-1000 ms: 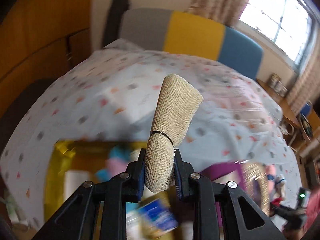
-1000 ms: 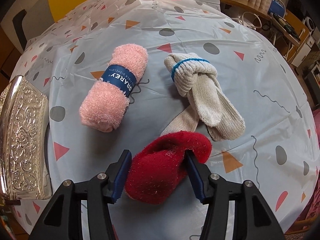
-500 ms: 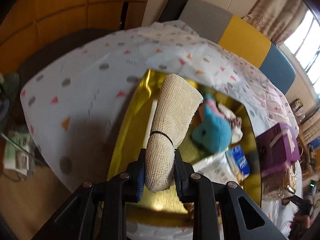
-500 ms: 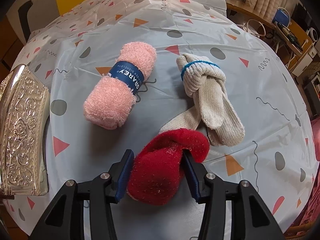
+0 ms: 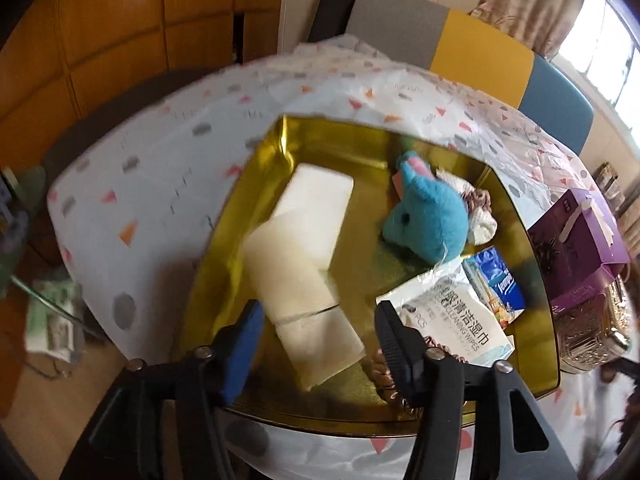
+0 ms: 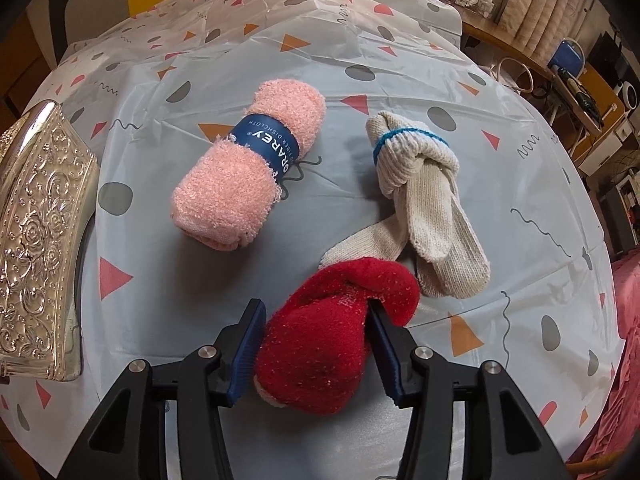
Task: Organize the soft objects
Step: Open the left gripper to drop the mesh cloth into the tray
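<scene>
The left hand-held gripper (image 5: 316,344) has let go; its jaws are opening and the beige cloth roll (image 5: 304,276), clamped a moment ago, now drops between them into the golden tray (image 5: 276,148) below; one item sorted; the right hand-held gripper (image 6: 316,340) stays clamped on the red sock (image 6: 336,332), on the patterned counter (image 6: 500,208) in a sunlit room.

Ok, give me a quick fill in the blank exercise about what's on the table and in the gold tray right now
1. The plush toy in the gold tray is ____ in colour.
2. The right gripper is closed on the ____ sock.
3. The pink rolled cloth wears a dark ____ paper band.
4. The beige rolled cloth lies between the opening left gripper jaws, over the ____.

Missing words: blue; red; blue; tray
</scene>
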A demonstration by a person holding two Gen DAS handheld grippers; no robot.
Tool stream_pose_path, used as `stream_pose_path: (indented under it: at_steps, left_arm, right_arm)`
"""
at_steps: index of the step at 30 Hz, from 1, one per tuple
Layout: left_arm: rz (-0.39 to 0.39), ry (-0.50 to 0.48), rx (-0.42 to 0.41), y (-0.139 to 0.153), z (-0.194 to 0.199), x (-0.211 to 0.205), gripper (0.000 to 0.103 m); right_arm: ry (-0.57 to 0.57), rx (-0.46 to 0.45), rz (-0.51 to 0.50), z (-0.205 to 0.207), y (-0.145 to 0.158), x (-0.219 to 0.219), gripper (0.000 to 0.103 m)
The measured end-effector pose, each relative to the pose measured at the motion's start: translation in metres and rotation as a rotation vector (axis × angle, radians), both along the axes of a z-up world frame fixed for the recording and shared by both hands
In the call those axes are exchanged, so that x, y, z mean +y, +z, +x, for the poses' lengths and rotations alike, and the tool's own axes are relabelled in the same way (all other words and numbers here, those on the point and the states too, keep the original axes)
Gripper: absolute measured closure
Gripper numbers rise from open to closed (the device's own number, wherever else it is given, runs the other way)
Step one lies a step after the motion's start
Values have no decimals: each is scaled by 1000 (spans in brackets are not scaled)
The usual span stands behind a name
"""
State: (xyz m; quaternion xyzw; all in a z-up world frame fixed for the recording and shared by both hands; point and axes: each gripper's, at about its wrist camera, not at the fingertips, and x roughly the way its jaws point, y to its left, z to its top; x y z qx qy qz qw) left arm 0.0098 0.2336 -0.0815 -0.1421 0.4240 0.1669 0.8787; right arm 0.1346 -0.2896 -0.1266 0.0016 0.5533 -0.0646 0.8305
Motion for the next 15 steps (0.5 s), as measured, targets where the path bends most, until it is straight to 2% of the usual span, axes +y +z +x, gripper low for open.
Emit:
stream_pose_path:
  at_steps: [5,9,11,13,15]
  left_arm:
    - [74,-2,-61,18,-9,-6,35]
    - [98,-14,-90,29,-16,-11,32]
    - [110,-22,-100,35,-20,-15,28]
    - [121,-22,-110,40,-23,-19,22]
    - [132,-24,-120,43,-25,-23,21]
  right_arm:
    - [20,-13,-10,1,2,4,59]
    - [27,-21,-13,-1,3,6,63]
    - [23,-29,-3,-2,5,5,69]
    - [21,-35,7,-2,6,4,71]
    - [27,-31,1,-2,6,4,71]
